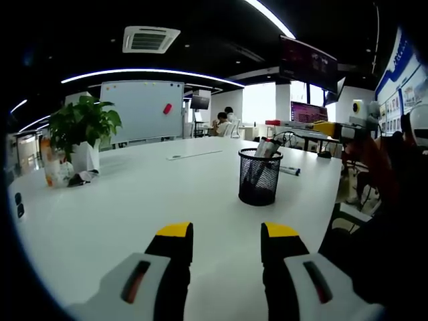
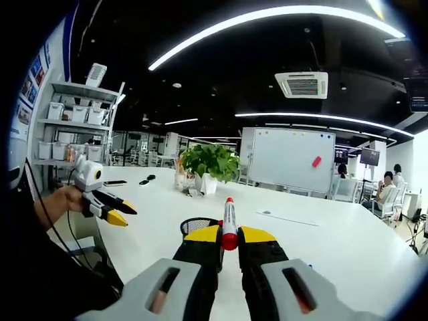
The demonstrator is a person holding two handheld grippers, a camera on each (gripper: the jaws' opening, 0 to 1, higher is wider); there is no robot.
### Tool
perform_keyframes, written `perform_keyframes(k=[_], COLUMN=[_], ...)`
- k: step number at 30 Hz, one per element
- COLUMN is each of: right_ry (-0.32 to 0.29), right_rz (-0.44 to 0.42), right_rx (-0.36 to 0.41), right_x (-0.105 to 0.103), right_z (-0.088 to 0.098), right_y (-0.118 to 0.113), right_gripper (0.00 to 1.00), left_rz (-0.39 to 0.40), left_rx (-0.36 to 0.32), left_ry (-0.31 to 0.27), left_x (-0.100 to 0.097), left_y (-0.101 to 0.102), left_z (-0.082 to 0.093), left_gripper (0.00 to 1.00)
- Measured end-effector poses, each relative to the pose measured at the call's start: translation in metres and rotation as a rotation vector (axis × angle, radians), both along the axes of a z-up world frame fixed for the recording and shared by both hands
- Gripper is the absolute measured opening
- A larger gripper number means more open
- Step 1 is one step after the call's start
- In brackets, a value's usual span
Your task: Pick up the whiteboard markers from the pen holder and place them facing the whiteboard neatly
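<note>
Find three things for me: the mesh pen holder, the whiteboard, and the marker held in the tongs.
pen holder (image 1: 259,179): left gripper view, its mesh wall.
whiteboard (image 2: 291,159): right gripper view, its white face.
marker (image 2: 229,227): right gripper view, its barrel.

The left black, yellow-tipped hand-held gripper (image 1: 227,235) has its 2 jaws parted with nothing between them. In the right gripper view it (image 2: 119,212) juts from a hand (image 2: 65,199). The right black, yellow-tipped hand-held gripper (image 2: 229,235) has its 2 jaws pressed against an upright red-capped white marker (image 2: 229,226).

Both views low over white table (image 1: 134,200), facing whiteboard (image 2: 289,159), sharing plant (image 1: 83,124)
</note>
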State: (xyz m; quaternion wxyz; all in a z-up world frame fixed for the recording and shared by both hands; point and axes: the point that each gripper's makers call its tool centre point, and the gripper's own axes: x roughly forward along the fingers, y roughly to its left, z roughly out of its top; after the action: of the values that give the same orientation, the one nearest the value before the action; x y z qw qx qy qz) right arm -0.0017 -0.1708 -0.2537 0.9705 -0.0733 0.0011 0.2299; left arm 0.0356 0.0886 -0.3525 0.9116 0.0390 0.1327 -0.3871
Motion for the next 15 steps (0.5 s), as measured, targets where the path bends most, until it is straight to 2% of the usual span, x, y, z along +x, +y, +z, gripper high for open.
perform_keyframes(k=[15], right_ry=[-0.005], right_rz=[-0.061], right_rx=[0.005], right_x=[0.001], right_z=[0.002], right_y=[-0.026], right_gripper=[0.13], left_rz=[-0.001], left_rx=[0.004], left_ry=[-0.004], left_x=[0.000], left_y=[-0.001], left_z=[0.001], left_gripper=[0.42])
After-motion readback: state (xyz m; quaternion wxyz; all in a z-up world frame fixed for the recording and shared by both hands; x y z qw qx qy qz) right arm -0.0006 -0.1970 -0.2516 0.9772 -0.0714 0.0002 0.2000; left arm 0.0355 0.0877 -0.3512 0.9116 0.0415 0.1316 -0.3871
